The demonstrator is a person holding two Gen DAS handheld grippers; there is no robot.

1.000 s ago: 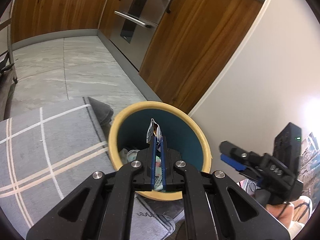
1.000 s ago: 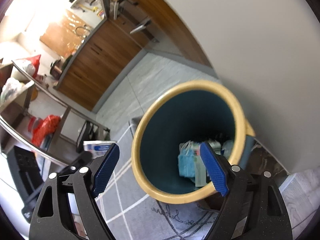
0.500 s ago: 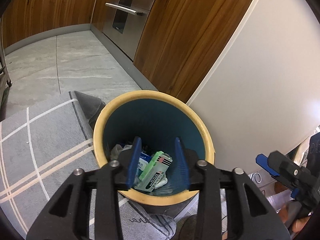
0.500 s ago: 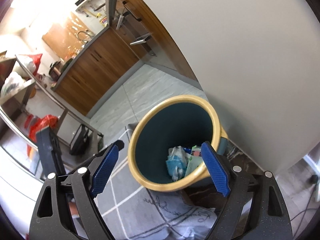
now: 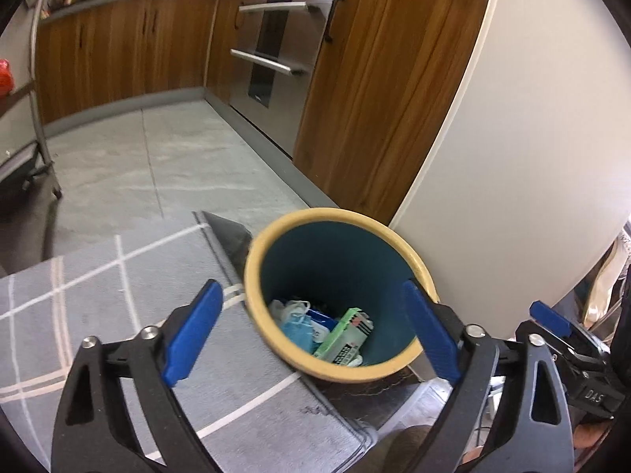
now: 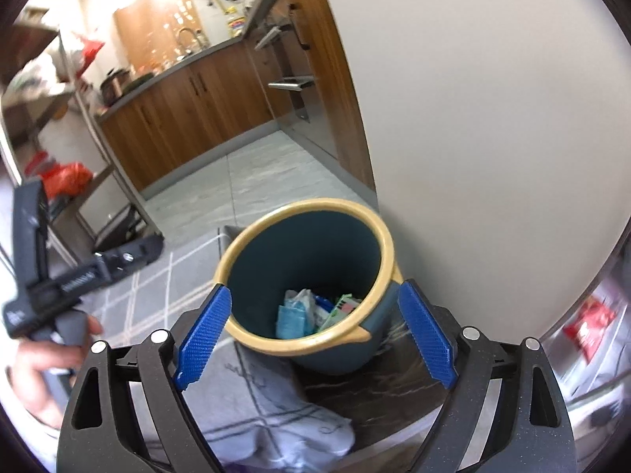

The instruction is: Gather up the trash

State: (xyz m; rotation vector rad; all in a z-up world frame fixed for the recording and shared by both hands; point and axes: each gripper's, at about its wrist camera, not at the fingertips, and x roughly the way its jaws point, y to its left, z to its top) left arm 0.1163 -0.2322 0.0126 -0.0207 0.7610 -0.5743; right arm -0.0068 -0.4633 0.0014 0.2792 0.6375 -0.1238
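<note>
A teal bin with a yellow rim stands on the floor against a white wall. Trash lies at its bottom: a green and white packet and pale blue crumpled pieces. My left gripper hovers above the bin's near rim, its jaws opening wide, with nothing between the pads. My right gripper hangs over the bin's near side, its jaws also opening and holding nothing.
A grey checked rug lies left of the bin, one corner folded. Wooden cabinets and a steel oven line the far side. A hand holds the left tool. A metal rack with red bags stands at the left.
The left gripper was shut on a wrapper over the bin; it has opened wide and the wrapper now lies inside. Both grippers have drawn back from the bin, and the right one has rolled.
</note>
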